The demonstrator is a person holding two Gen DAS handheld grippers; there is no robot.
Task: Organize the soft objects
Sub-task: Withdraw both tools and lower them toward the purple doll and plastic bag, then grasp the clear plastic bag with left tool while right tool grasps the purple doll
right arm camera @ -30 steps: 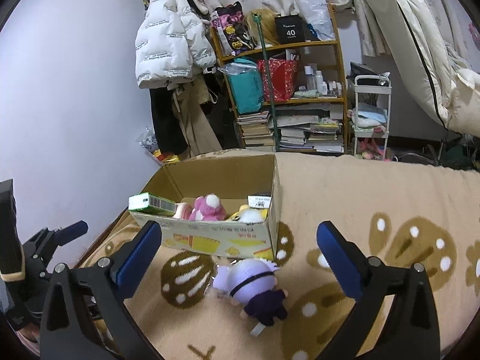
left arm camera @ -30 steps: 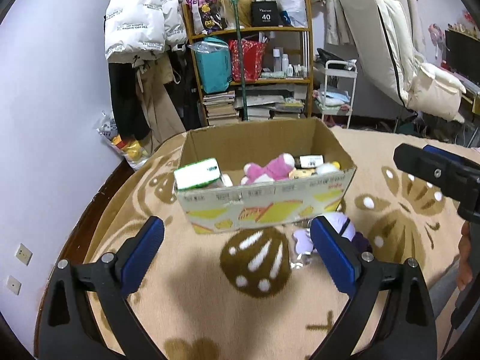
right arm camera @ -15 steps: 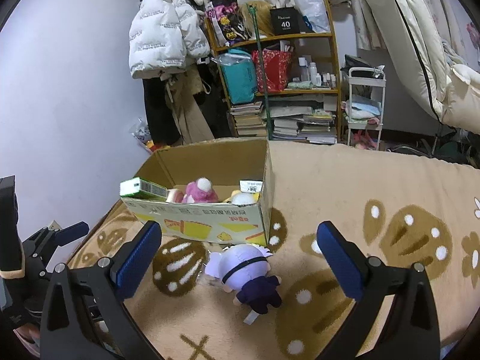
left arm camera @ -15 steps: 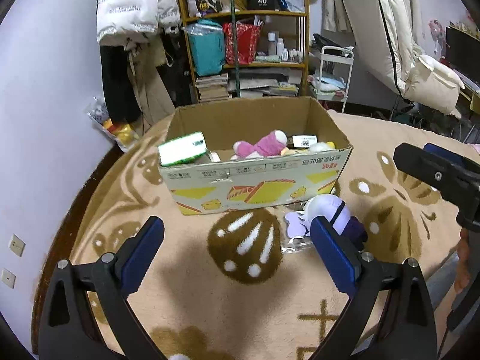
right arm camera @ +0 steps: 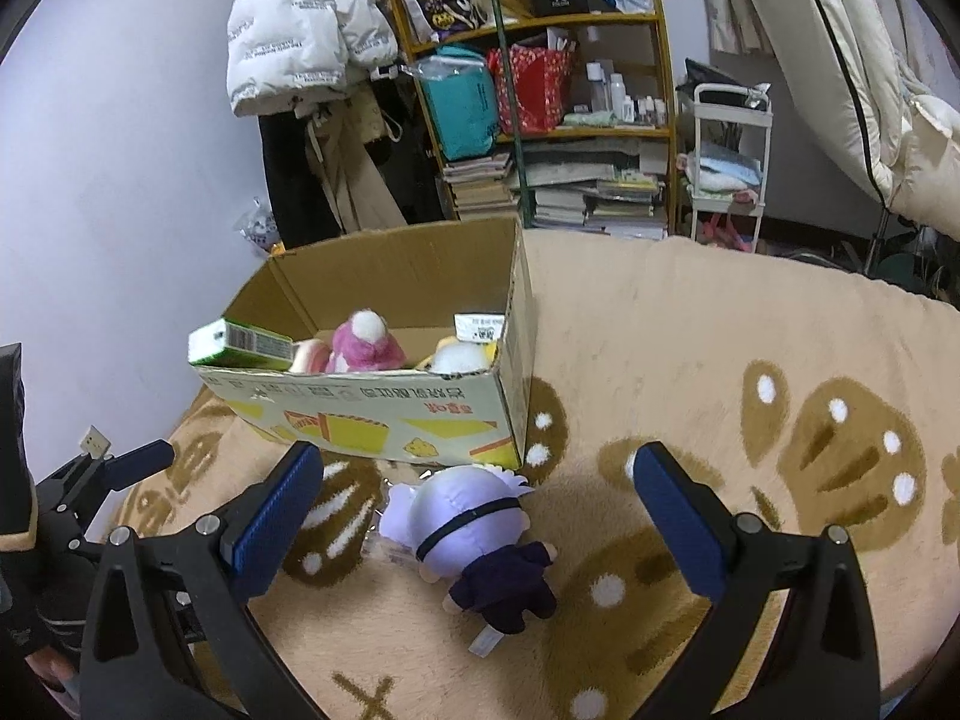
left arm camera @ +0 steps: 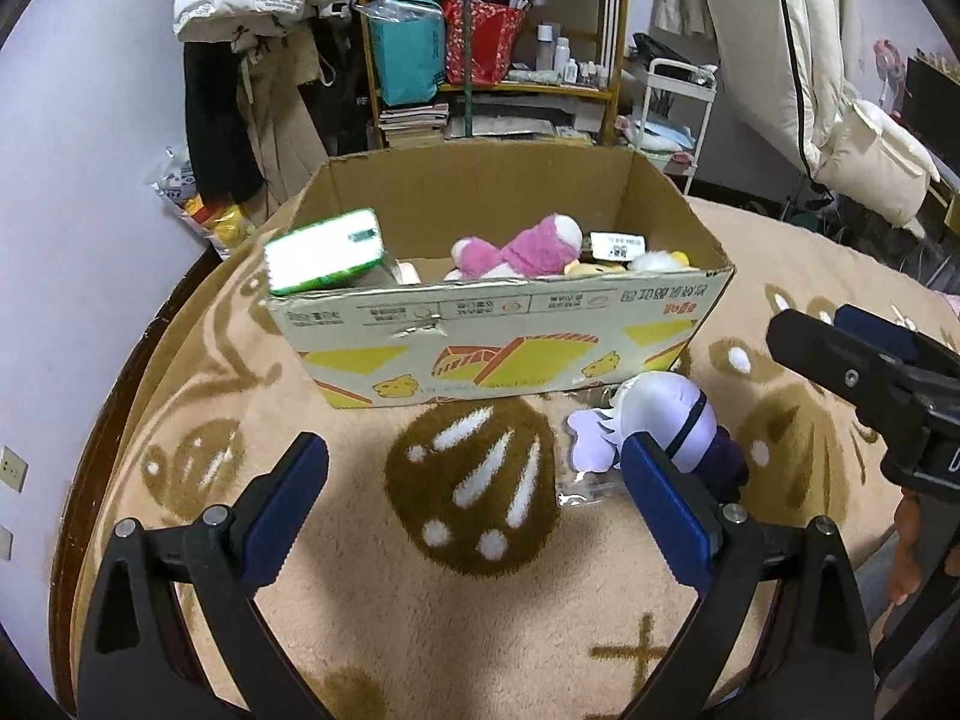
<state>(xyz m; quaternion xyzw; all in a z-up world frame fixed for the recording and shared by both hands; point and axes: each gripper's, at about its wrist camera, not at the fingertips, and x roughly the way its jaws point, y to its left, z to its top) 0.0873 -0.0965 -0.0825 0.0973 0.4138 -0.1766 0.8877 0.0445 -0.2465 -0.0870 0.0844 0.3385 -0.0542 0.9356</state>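
Note:
A plush doll (right arm camera: 474,534) with a lilac head and dark purple body lies on the tan blanket just in front of an open cardboard box (right arm camera: 384,414). It also shows in the left wrist view (left arm camera: 666,426), partly behind my right finger. The box (left arm camera: 498,330) holds a pink plush (left arm camera: 528,249), a yellow-and-white plush (right arm camera: 459,355) and a green-and-white carton (left arm camera: 324,249). My left gripper (left arm camera: 474,492) is open and empty above the blanket, left of the doll. My right gripper (right arm camera: 480,513) is open and empty, its jaws on either side of the doll, not touching it.
The tan blanket (right arm camera: 750,360) with brown paw prints covers a bed. A wooden bed edge (left arm camera: 120,408) runs along the left by the wall. Behind the box stand a cluttered shelf (left arm camera: 492,48), hanging coats (right arm camera: 312,60) and a white cart (right arm camera: 729,168).
Both cameras have dropped lower and closer to the box and doll. The doll now lies between the right gripper's fingers. Both grippers stay open.

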